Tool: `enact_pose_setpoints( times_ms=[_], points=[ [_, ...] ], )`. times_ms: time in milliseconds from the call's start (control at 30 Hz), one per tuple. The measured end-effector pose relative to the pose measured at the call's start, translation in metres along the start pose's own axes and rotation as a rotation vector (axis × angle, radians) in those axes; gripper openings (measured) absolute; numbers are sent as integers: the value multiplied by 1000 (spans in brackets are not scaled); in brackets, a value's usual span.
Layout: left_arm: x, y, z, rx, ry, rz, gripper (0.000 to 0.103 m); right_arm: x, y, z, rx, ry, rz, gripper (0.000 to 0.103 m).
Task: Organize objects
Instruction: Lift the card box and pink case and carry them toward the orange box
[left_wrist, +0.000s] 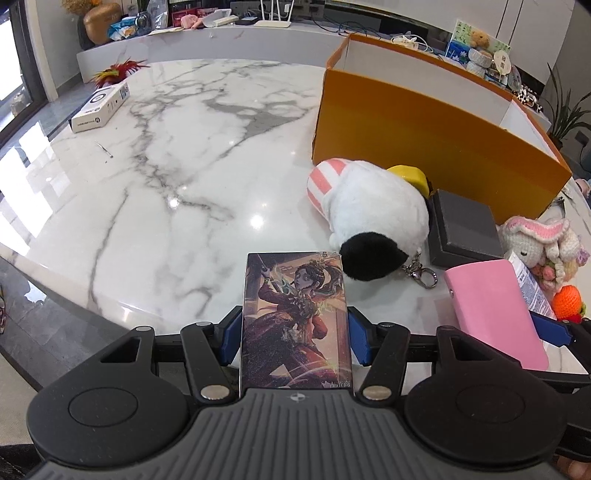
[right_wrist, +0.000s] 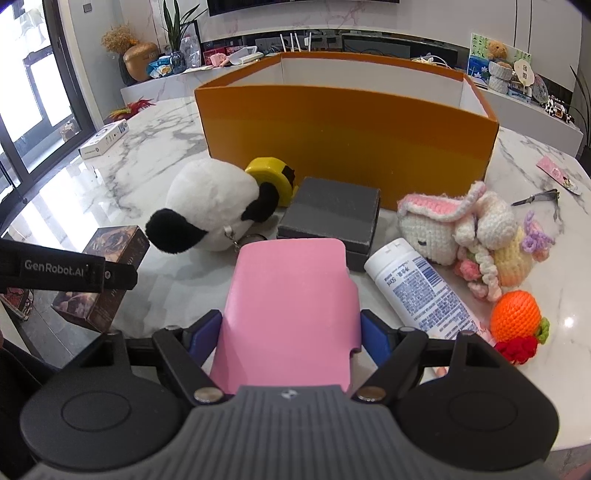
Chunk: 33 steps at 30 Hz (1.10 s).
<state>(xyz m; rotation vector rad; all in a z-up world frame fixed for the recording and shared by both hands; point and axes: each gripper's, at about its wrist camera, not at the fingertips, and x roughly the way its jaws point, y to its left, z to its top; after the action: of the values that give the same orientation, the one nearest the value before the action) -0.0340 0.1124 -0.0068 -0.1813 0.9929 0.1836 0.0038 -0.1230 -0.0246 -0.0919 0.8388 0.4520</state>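
Clamping an illustrated card box (left_wrist: 295, 321) upright, left claw (left_wrist: 293, 334), right claw (right_wrist: 290, 338) gripping pink case (right_wrist: 291, 317)

Far beyond the tool, a long ledge (right_wrist: 177, 79) runs behind the marble surface (left_wrist: 177, 155). On it stand a round gold vase (right_wrist: 139, 61) with dried stems, a white router (right_wrist: 291, 43) with upright antennas, and, off to the right, a small teddy bear (right_wrist: 496, 50) before a floral picture. A leafy plant (left_wrist: 563, 110) rises at far right; tall windows (right_wrist: 26, 74) fill the left.
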Motion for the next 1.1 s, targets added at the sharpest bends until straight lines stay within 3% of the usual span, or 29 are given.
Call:
enact_pose_setpoints(
  times_ms=[267,700,1100],
  points=[
    [-18,-13,4,35,-54,-39,67,-4,5,3,-5,-6,8,80],
    [-20,-33,3,72,-58,-73,67,-7,5,2,4,0,-2,80],
    [-29,-40,17,57,-102,-98,67,-26,-4,9,53,-68,-10,80]
  ],
)
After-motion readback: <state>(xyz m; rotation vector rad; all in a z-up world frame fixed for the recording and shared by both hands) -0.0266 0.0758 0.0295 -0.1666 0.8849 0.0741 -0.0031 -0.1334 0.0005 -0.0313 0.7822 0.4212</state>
